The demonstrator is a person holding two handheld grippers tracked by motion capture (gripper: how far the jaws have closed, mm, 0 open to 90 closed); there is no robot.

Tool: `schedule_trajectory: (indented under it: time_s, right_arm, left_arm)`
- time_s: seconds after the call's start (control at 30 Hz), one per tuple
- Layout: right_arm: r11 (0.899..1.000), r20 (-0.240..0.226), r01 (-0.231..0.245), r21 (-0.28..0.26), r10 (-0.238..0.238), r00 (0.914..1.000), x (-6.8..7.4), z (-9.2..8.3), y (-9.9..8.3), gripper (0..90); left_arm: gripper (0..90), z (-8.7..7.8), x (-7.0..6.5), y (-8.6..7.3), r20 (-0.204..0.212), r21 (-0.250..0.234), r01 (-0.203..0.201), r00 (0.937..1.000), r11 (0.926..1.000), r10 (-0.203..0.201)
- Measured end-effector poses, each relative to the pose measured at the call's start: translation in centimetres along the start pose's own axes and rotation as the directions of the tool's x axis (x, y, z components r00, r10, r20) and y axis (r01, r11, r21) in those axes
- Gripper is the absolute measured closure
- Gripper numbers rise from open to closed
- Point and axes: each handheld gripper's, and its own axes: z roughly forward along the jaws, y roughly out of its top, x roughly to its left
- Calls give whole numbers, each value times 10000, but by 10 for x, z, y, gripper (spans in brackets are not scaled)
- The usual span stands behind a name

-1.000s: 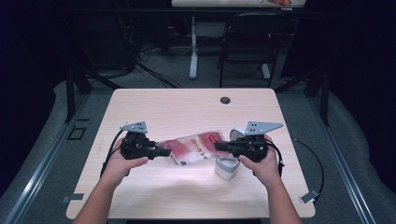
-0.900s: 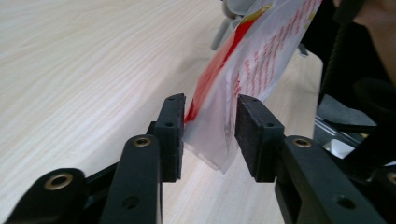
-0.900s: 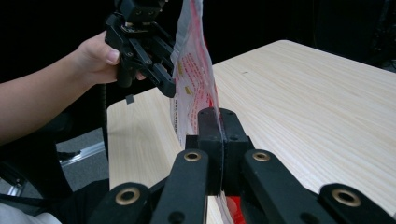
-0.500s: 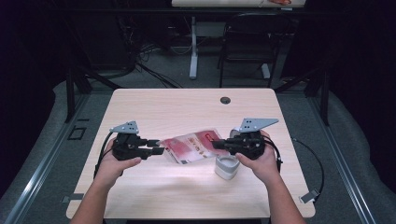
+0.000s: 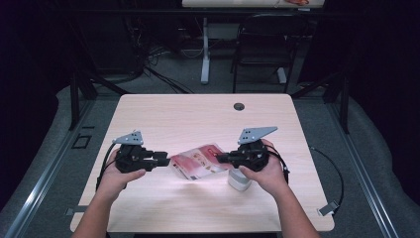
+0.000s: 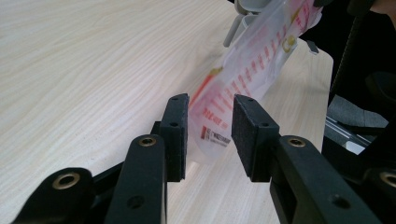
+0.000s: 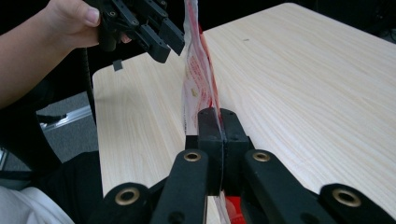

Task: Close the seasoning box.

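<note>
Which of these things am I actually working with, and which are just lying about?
In the job:
red-and-white plastic pouch
right gripper, clamped on it
left gripper, jaws either side of its free end

Lying about:
white container
chair

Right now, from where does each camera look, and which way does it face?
High view: above the person's side, looking forward and down on the table; both forearms, left tongs, right tongs.
Left gripper view: rides the left tongs, jaws apart around the red-printed bag.
Right gripper view: rides the right tongs, shut on the bag; the left hand shows.
All share the bag.
</note>
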Motion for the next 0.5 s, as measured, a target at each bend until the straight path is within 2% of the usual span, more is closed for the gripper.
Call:
schedule_trajectory:
  time_s: [0.27, 0.5]
  right_arm:
    - [9971, 6, 256, 715, -257, 9997, 5, 10, 7, 898]
    - [9929, 33, 400, 1121, -406, 9992, 9, 15, 9, 897]
  left_arm:
    - [688, 11, 0, -4, 73, 496, -108, 9999, 9987, 105]
    - [690, 10, 0, -5, 40, 326, -68, 10000, 9994, 67]
